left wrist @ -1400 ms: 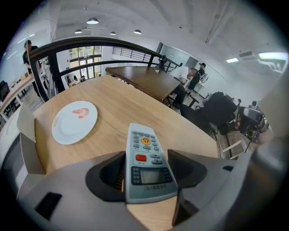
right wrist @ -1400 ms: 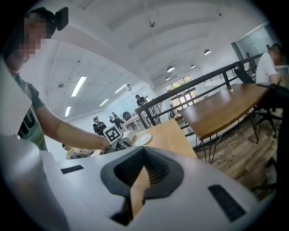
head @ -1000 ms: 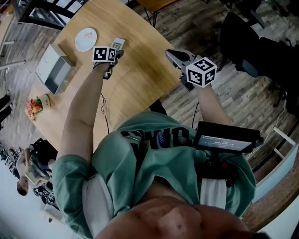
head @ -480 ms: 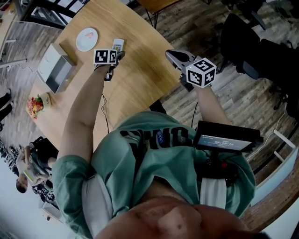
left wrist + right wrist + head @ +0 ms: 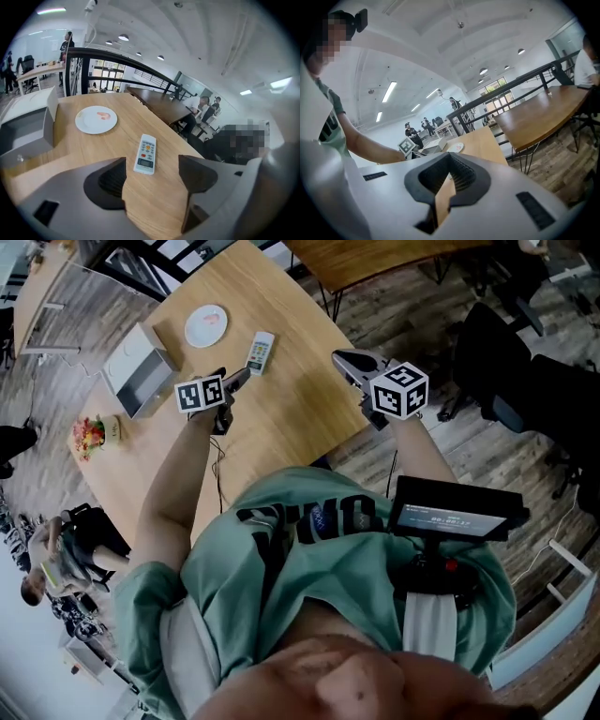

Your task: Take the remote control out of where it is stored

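Note:
The white remote control [image 5: 261, 351] [image 5: 146, 153] lies flat on the wooden table [image 5: 291, 413], buttons up, just right of the white plate [image 5: 206, 326]. My left gripper [image 5: 238, 378] [image 5: 152, 162] hovers above the table a little short of the remote. Its jaws have just been opening and now stand wide apart with nothing between them. The open grey storage box [image 5: 141, 381] [image 5: 28, 129] stands at the left. My right gripper [image 5: 341, 358] [image 5: 450, 157] hangs over the table's right edge, its ribbed pads meeting at the tips with nothing held.
A small pot of flowers [image 5: 91, 435] sits near the table's left edge. Black chairs [image 5: 506, 362] stand on the plank floor at the right, and a second table [image 5: 375, 259] at the back. People stand at far desks [image 5: 412, 131].
My left gripper has risen and drawn back from the remote, which now lies free on the table. The right gripper has shifted slightly. The head view has swung a little.

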`<action>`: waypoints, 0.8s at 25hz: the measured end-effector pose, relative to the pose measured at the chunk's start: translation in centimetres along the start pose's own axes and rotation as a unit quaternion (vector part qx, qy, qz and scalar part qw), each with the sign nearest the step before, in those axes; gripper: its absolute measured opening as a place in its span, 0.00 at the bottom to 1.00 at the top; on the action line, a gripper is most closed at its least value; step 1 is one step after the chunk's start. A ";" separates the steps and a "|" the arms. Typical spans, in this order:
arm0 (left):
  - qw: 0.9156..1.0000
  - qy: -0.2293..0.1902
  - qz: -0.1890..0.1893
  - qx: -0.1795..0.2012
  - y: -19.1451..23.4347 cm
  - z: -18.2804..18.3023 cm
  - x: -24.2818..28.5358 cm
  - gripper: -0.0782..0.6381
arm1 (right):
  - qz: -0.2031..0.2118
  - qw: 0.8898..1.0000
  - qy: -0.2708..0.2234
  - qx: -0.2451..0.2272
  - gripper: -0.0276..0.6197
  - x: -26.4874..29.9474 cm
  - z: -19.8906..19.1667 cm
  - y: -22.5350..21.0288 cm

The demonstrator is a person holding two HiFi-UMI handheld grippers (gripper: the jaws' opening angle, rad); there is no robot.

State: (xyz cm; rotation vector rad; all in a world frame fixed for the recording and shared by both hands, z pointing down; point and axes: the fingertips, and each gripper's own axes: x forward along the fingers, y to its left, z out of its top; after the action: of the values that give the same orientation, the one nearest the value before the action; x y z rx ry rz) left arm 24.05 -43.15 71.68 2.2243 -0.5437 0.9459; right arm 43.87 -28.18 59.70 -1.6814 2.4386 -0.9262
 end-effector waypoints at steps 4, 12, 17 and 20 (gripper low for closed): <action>0.999 -0.032 -0.011 -0.013 0.3 -2.9 -4.1 0.54 | 0.018 1.000 0.007 -0.003 0.05 1.2 0.5 1.0; 0.982 -0.142 0.074 -0.098 7.3 -6.8 -16.8 0.26 | 0.063 0.997 0.030 -0.022 0.05 5.6 1.5 2.8; 0.968 -0.180 0.116 -0.129 9.0 -10.6 -22.7 0.12 | 0.102 0.993 0.037 -0.039 0.05 9.3 2.6 6.0; 0.962 -0.206 0.109 -0.143 9.9 -13.0 -25.6 0.12 | 0.118 0.990 0.045 -0.054 0.05 11.8 2.4 9.2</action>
State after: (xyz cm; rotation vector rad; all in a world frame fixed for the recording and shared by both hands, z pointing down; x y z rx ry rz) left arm -4.70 -37.99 63.41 2.1241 -1.0634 0.4615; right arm 32.12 -37.31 56.65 -1.3635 2.7175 -0.8716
